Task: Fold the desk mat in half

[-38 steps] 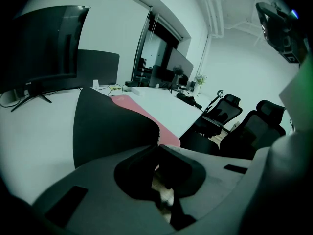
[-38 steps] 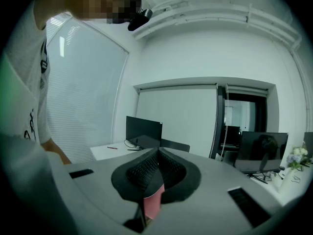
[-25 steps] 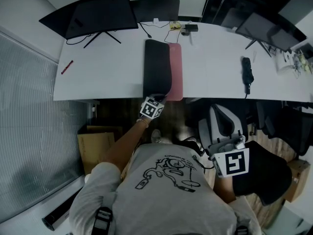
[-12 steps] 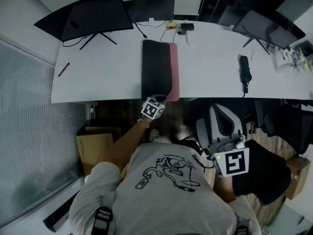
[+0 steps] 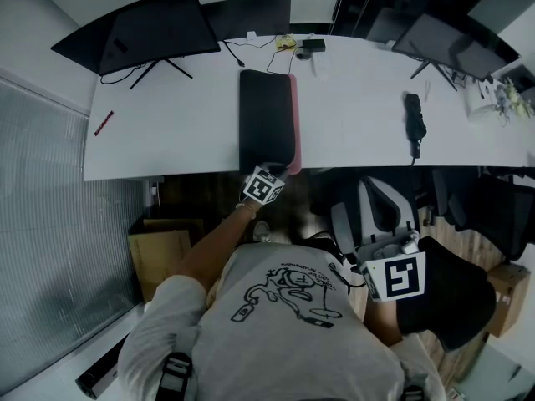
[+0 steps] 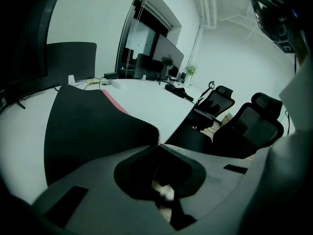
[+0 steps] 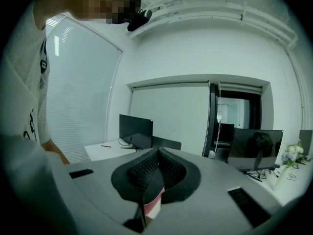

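The desk mat (image 5: 266, 115) lies folded on the white desk (image 5: 167, 132), black side up, with a narrow pink strip (image 5: 293, 124) of its lower layer showing along the right. My left gripper (image 5: 280, 172) is at the mat's near right corner by the desk's front edge. In the left gripper view the black mat (image 6: 93, 126) runs right into the left gripper (image 6: 159, 143), which is shut on its edge. My right gripper (image 5: 401, 245) hangs back beside the person's body, well short of the desk. In its own view the right gripper (image 7: 157, 153) is shut with nothing in it.
A monitor (image 5: 155, 27) stands at the back left and another (image 5: 439, 44) at the back right. A red pen (image 5: 103, 124) lies at the left, a black folded umbrella (image 5: 411, 119) at the right, cables (image 5: 299, 47) behind the mat. An office chair (image 5: 376, 211) and a cardboard box (image 5: 163, 249) stand below the desk edge.
The pink strip beside the black layer has grown narrower. My left gripper has shifted slightly right along the desk's front edge, still on the mat. The right gripper stays by the body.
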The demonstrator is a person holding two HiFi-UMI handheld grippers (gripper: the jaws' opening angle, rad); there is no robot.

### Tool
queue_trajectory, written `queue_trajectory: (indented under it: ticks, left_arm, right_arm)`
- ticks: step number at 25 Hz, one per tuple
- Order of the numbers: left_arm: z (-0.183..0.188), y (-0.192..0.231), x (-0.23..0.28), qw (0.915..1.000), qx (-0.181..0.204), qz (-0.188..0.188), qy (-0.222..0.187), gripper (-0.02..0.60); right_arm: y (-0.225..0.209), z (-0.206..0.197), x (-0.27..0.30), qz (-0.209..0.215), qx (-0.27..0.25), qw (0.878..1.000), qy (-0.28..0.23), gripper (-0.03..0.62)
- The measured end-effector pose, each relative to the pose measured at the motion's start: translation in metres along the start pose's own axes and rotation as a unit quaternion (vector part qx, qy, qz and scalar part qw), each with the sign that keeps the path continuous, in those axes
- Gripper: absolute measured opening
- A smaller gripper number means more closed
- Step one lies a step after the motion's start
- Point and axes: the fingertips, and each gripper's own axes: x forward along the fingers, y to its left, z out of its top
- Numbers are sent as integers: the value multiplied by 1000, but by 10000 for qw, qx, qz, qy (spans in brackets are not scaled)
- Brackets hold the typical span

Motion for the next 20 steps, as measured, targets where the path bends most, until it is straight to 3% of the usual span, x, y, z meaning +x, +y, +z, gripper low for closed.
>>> queue_trajectory:
  ticks: [8,13,20]
  left_arm:
    - [0,-10,13,9998,119,-78,133,32]
    - [-1,-12,18,9996,184,-88,205,32]
    - [-1,-16,17,9995,197,-94,237,50]
  right_arm:
    - [-11,-8,-4,-138,-50,9997,179,6]
    - [-16,2,-1,-302,189,9993,-77,6]
    - [-14,-8,-4,-187,-16,9997,156,6]
